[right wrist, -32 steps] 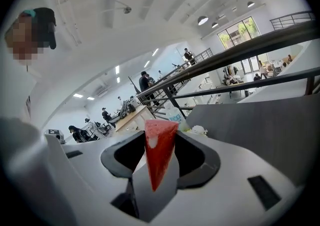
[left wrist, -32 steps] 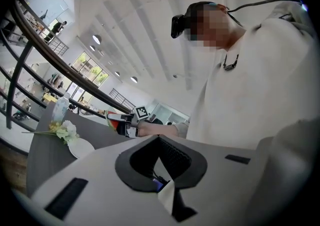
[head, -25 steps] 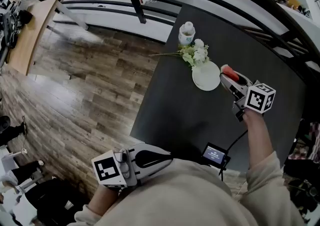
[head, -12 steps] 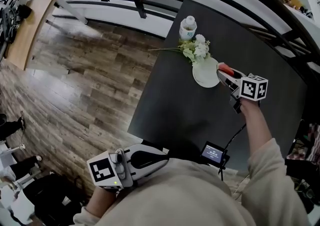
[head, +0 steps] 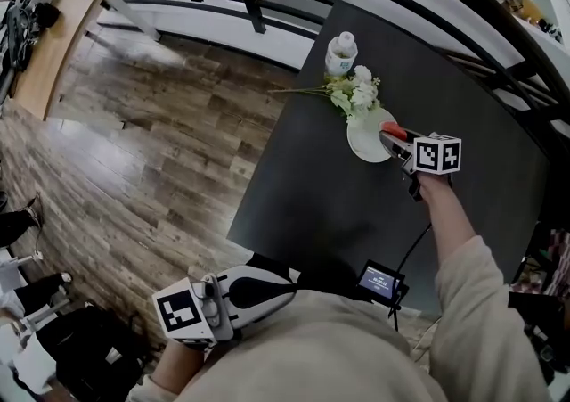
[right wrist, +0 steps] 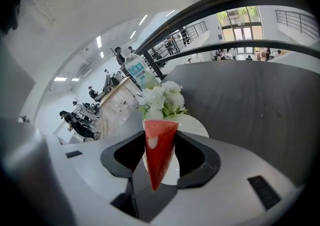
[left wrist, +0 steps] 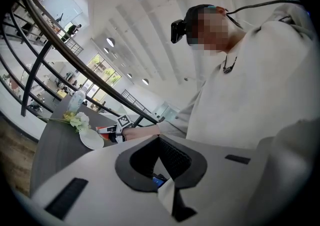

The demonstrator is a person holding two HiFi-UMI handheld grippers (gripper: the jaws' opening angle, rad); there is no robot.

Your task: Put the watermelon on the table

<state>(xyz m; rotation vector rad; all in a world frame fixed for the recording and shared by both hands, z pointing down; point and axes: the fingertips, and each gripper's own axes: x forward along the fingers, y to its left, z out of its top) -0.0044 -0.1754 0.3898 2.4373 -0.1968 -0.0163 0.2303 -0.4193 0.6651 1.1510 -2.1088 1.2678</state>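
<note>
Red watermelon wedge [right wrist: 160, 152] is clamped between the 2 jaws of the right tool [right wrist: 162, 142]. The jaws stand fairly wide on it. Its narrow end points back toward the camera and its broad end toward the far side. In the head view I find the right tool tilted downward, with its tips and the wedge over the right rim of 1 white plate [head: 363, 137]. I cannot tell whether the wedge touches the plate.

The plate lies on the dark tabletop [head: 312, 204], toward its far end. A bunch of white and green flowers [head: 356, 93] lies across the plate's far rim, stems pointing left. 1 clear bottle [head: 341, 53] stands upright just beyond the flowers, near the far edge.

The left tool [head: 289, 277] is held low at the near left, close against my body and beside the tabletop's near corner, above the wooden floor [head: 134, 151]. Its jaws meet at the tips and nothing is between them. A small screen [head: 381, 279] sits at the near edge of the tabletop, with a cable running from it toward my right arm.
</note>
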